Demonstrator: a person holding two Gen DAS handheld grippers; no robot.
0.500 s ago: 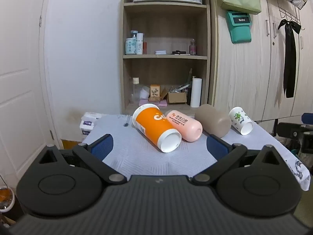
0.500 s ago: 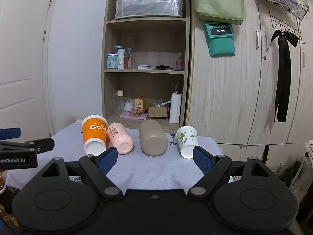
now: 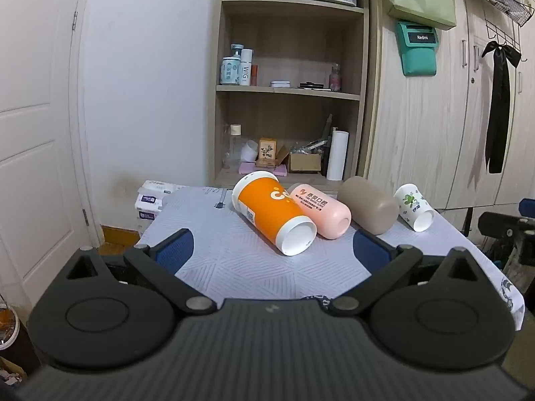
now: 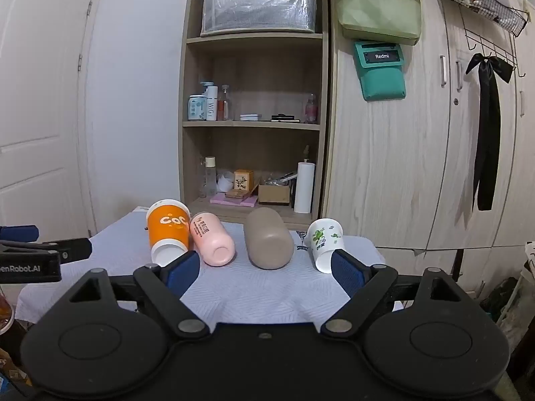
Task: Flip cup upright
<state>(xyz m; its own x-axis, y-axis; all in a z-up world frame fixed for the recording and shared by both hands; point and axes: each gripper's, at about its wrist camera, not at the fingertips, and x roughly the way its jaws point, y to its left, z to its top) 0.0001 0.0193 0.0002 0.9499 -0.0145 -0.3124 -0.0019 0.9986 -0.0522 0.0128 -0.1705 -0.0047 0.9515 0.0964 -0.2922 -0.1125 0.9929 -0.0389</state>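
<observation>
1. The left gripper (image 3: pixel 272 249) is hovering short of the near table edge with its jaws spread wide and nothing between them. Its view is showing almost no shift from half a second ago.
2. The orange cup (image 3: pixel 274 215) is lying on its side on the grey tablecloth (image 3: pixel 214 234), mouth towards the camera. The pink cup (image 3: pixel 321 210) is lying touching it on the right.
3. The brown cup (image 3: pixel 371 205) is lying next, close beside the pink one. Whether they are touching, I cannot tell.
4. The white patterned cup (image 3: pixel 413 207) is lying at the far right, mouth forward and apart from the brown cup.
5. The right gripper (image 4: pixel 264 269) is also holding its jaws wide apart and empty. In its view the cups are now sitting slightly lower and larger than before, so it is probably easing forward.
6. Meaning for the task: no cup is being touched, all four are lying down, and the flip is not yet begun. Which cup is being targeted is unclear. The white one is nearest the right gripper's line.
7. Hard to see:
   - In the right wrist view the blue pads are covering part of the orange cup's and white cup's mouths.
   - The gripper bodies are hiding the cloth's near edge.
   - The orange cup's lettering is running out of sight around its curve.
</observation>
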